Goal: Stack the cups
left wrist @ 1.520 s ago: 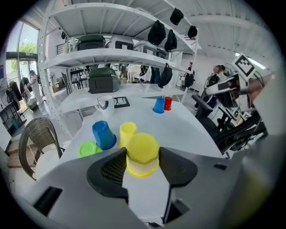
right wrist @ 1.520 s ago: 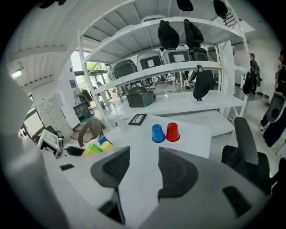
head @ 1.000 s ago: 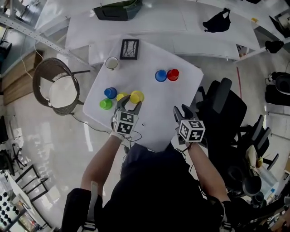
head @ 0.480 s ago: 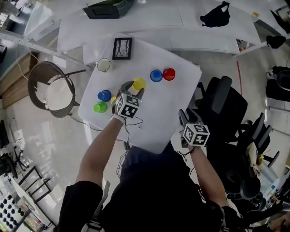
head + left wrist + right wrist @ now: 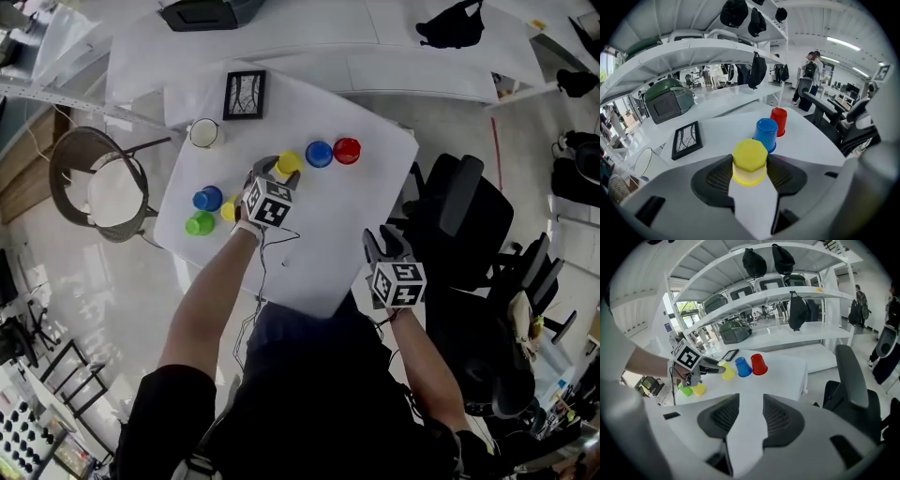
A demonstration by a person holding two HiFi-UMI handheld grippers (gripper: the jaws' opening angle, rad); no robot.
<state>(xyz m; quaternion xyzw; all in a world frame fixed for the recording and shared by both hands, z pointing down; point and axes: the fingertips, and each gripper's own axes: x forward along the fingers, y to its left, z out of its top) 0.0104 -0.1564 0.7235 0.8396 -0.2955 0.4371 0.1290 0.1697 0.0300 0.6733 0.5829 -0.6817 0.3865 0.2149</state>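
Gripping an upside-down yellow cup [image 5: 749, 161], the left gripper [image 5: 281, 171] has both pads pressed on the cup's sides – a firm hold, seen clearly in the left gripper view. It's over the middle of the white table [image 5: 319, 244], just beside the blue cup [image 5: 319, 154]. The red cup [image 5: 347, 150] sits next in line, touching or nearly touching the blue one; both are upside down. Can't tell if the yellow cup rests on the table or hangs a bit above it.

Right gripper [image 5: 384, 242] is near the table's right edge, well apart from the cups, w/ an office chair [image 5: 459, 206] beside it. Its jaws stand apart w/ nothing between them – only bare tabletop shows past them in the right gripper view.

On the table's left side: a second blue cup [image 5: 207, 199], a green cup [image 5: 199, 223] and a second yellow cup [image 5: 229, 210], bunched close together. Farther back are a black picture frame [image 5: 244, 95], lying flat, and a round white mug [image 5: 203, 133] near it.
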